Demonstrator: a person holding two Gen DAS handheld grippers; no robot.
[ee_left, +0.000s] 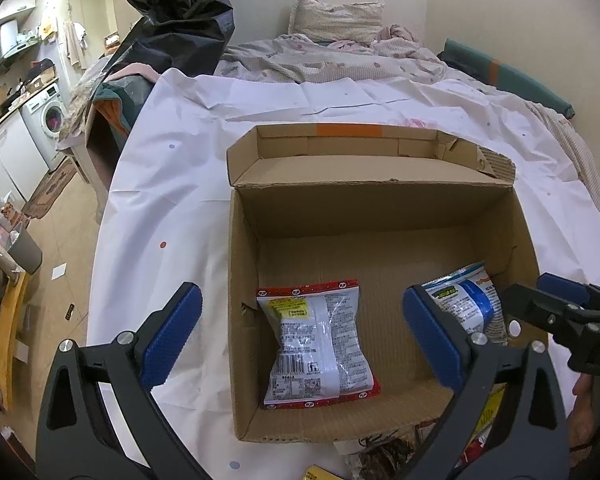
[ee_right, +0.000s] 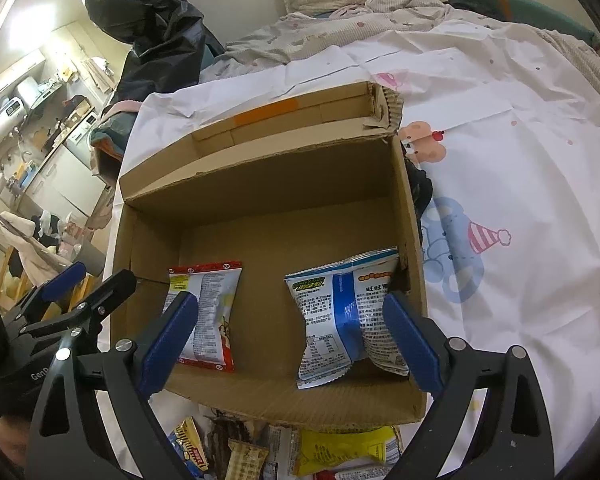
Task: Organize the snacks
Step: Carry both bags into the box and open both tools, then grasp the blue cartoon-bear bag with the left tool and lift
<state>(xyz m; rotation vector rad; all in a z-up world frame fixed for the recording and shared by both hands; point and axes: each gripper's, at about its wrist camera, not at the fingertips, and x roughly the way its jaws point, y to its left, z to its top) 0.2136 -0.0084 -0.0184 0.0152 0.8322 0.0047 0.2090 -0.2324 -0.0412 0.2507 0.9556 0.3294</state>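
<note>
An open cardboard box [ee_left: 380, 208] [ee_right: 260, 184] stands on the white bed sheet. Inside at its left lies a red-edged silver snack bag [ee_left: 320, 344] [ee_right: 208, 312], back side up. At its right lies a blue-and-white snack bag [ee_left: 466, 300] [ee_right: 348, 316]. My left gripper [ee_left: 302, 334] hangs open above the box's near left part, with the red-edged bag loose below its spread jaws. My right gripper [ee_right: 292, 336] is open over the near right part, the blue bag untouched beneath it. Each gripper also shows in the other's view: the right gripper [ee_left: 540, 304] and the left gripper [ee_right: 100, 276].
Several loose snack packets [ee_right: 340, 448] [ee_left: 380, 452] lie on the sheet just in front of the box. A rumpled quilt and pillow [ee_left: 336, 16] fill the far end of the bed. A black plastic bag [ee_left: 172, 12] hangs at the back left, with the bed's edge and floor to the left.
</note>
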